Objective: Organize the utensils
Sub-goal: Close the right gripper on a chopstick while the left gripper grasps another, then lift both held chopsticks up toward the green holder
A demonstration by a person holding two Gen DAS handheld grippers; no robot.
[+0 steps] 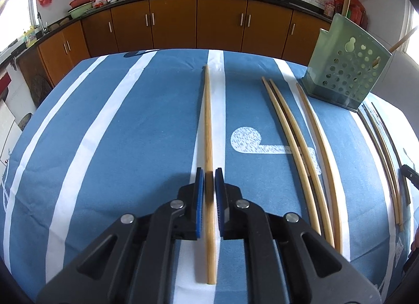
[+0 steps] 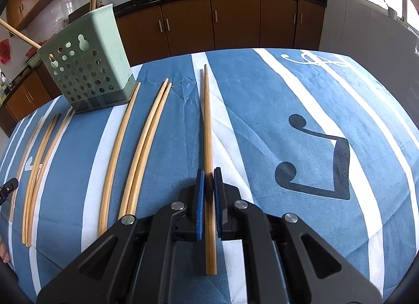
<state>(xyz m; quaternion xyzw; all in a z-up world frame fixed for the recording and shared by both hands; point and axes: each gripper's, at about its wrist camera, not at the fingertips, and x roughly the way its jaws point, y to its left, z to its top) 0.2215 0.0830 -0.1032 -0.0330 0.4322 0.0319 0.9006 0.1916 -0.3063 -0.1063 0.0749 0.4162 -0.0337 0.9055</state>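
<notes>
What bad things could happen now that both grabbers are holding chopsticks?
1. Each long wooden chopstick is pinched near its thick end by the left gripper or right gripper, so the long free part might swing or slip.
2. The pale green perforated plastic holder already has sticks leaning out, which could block the way in.
3. Loose bamboo chopsticks could get bumped.

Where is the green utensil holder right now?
The green utensil holder stands at the table's far edge, upper right in the left wrist view, upper left in the right wrist view, behind the loose chopsticks.
</notes>
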